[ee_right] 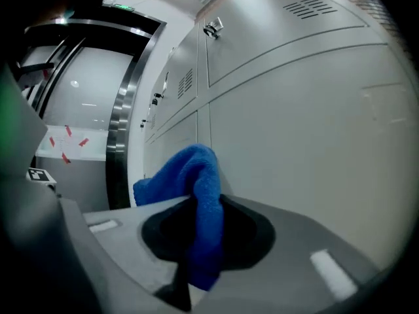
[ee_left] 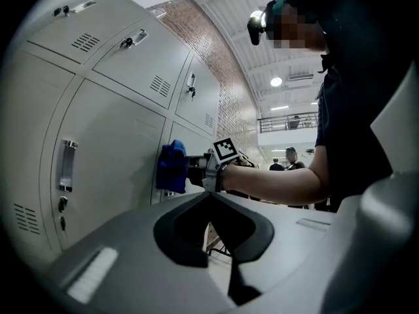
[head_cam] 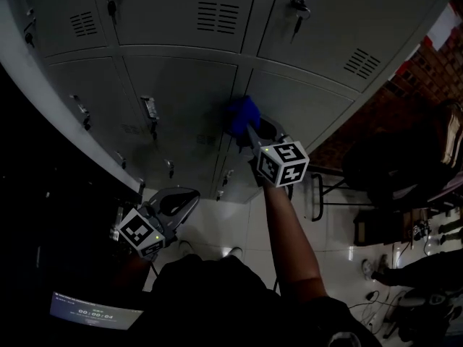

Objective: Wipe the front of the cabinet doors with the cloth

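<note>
Right gripper view has the blue cloth [ee_right: 196, 195] pinched between the two jaws of the right gripper [ee_right: 200, 241], which are closed tight on it. One fold runs down through the dark hollow between the jaws. The rest bunches up past the tips and leans to the left, beside the pale grey cabinet door [ee_right: 294, 129].

From the head view, the cloth [head_cam: 241, 116] sits at the tip of the right gripper [head_cam: 249, 132], over the vertical seam between two cabinet doors [head_cam: 181, 85] in the second row. The left gripper view shows the cloth [ee_left: 171, 167] from the side, its far face up against the door front [ee_left: 111, 149], with the right gripper [ee_left: 193, 169] and a bare forearm [ee_left: 275, 182] reaching in behind it.

The left gripper [head_cam: 177, 202] hangs low, well apart from the cloth, in front of the cabinet's lowest doors and above the tiled floor [head_cam: 231, 223]. In its own view the jaws of the left gripper [ee_left: 211, 196] are together with nothing between them.

The head view is very dark, and its lower left corner is almost black apart from a dim screen [head_cam: 90, 311]. How much cloth lies inside the right jaws is hidden by the jaws. Whether the cloth presses flat on the door cannot be told.
</note>
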A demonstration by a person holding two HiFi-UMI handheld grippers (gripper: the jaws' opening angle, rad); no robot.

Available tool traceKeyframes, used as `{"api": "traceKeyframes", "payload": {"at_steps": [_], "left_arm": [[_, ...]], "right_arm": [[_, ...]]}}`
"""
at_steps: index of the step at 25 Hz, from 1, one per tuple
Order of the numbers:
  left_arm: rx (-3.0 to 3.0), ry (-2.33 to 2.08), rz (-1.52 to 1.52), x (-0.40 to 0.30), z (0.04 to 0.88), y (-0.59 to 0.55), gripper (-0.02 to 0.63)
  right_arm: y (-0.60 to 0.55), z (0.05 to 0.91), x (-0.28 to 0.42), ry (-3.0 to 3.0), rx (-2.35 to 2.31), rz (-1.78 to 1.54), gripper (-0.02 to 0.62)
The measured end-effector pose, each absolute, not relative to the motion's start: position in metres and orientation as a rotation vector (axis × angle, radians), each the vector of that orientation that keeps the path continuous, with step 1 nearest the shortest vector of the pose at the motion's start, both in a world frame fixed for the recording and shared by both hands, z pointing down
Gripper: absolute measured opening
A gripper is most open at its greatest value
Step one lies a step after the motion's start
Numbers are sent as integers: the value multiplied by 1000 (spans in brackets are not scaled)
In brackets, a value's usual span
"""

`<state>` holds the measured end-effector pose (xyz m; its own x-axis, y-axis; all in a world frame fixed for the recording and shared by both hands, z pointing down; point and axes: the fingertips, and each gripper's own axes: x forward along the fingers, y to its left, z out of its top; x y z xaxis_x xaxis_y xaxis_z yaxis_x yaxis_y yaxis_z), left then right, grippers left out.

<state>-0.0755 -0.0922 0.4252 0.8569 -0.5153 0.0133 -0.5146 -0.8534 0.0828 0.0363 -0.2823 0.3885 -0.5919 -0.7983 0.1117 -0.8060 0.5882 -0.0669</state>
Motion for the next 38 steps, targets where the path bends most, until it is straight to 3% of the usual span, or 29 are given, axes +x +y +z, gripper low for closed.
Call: {"api": "traceKeyframes", "payload": {"at_steps": [7, 19, 24, 30, 38], "left_arm": [[2936, -807, -46, -76, 425, -93, 2], [2971, -681, -42, -36, 424, -92, 2], [2975, -668, -40, -31, 424, -89, 2], [2964, -697, -39, -37, 425, -88, 2], [2943, -754, -45, -53, 430, -85, 2]], "right_arm": [[-288, 393, 76, -2644, 1515, 162, 67], [-268, 398, 253, -2379, 1894, 209, 69], [-260, 404, 293, -2290, 1990, 224, 69], [-241, 410, 263, -2403, 1929, 254, 69], [-244, 436, 126, -2621, 1550, 237, 69]]}}
